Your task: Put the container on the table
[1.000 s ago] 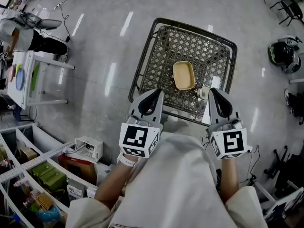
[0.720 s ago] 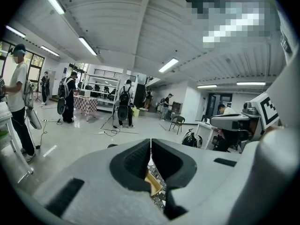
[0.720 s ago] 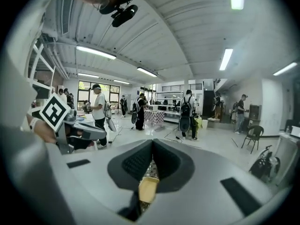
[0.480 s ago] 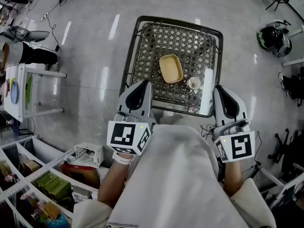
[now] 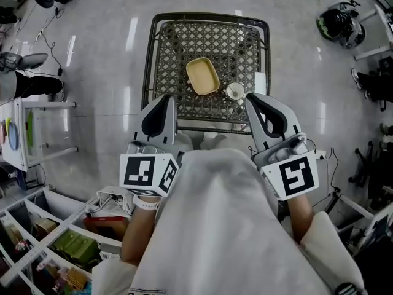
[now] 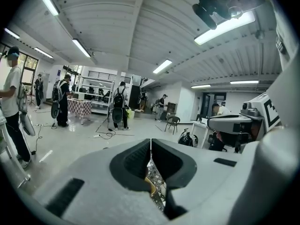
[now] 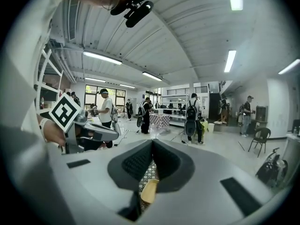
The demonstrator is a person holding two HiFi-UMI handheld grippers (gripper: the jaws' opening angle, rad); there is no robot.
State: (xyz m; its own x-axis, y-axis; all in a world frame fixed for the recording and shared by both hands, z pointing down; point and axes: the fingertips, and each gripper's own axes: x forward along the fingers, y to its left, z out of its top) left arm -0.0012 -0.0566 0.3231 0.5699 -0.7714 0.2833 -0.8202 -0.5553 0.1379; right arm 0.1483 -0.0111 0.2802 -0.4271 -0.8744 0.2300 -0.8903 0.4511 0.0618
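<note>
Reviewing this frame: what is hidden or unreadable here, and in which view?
- Mesh table, near corners: head view, covered by the left hand-held gripper and the right hand-held gripper.
- Container: both gripper views show only a sliver of it past the shut jaws.
- White cup, contents: head view, too small to tell.

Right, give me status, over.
Left gripper shut, empty; right gripper shut, empty. Shallow yellow rectangular container sits on dark metal lattice table, small white cup beside it. No obstruction seen.
</note>
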